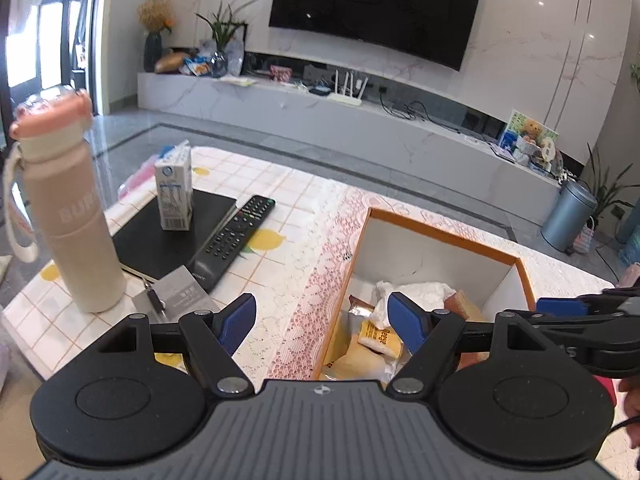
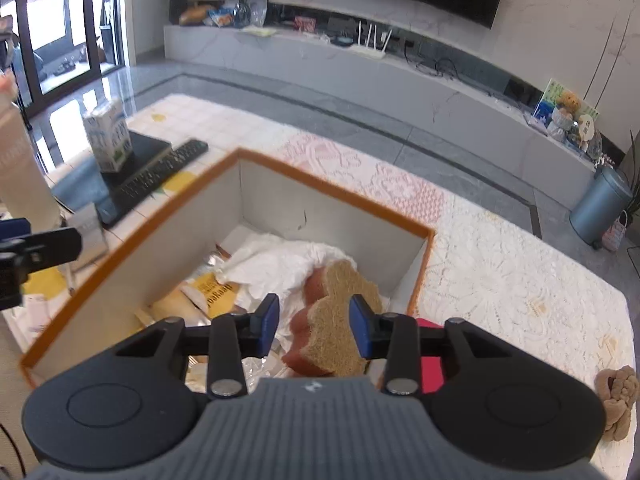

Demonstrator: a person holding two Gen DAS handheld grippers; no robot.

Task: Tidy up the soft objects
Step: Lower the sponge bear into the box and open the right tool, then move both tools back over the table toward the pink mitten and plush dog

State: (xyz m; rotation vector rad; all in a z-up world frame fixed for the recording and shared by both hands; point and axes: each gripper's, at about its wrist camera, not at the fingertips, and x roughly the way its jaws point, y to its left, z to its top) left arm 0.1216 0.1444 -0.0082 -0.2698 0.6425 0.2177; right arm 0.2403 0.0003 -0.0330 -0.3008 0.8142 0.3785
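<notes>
An orange-rimmed white box (image 2: pixel 320 184) stands on the lace-covered table. Inside it lie a crumpled white cloth (image 2: pixel 280 260), a yellow packet (image 2: pixel 216 292) and a tan-and-pink sponge (image 2: pixel 344 304). My right gripper (image 2: pixel 314 322) hovers over the box, open; the sponge sits between its blue pads, and a gap shows at the left pad. My left gripper (image 1: pixel 322 322) is wide open above the box's left wall (image 1: pixel 340 280), holding nothing. In the left wrist view the sponge (image 1: pixel 456 302) and cloth (image 1: pixel 420 290) show in the box. A brown knotted soft thing (image 2: pixel 616 396) lies on the table at right.
Left of the box stand a beige bottle (image 1: pixel 68 216) and a milk carton (image 1: pixel 174 192) on a black notebook (image 1: pixel 160 248), with a remote (image 1: pixel 236 236) beside them. A red object (image 2: pixel 430 360) lies just outside the box's right wall. A hand (image 1: pixel 630 400) shows at the right edge.
</notes>
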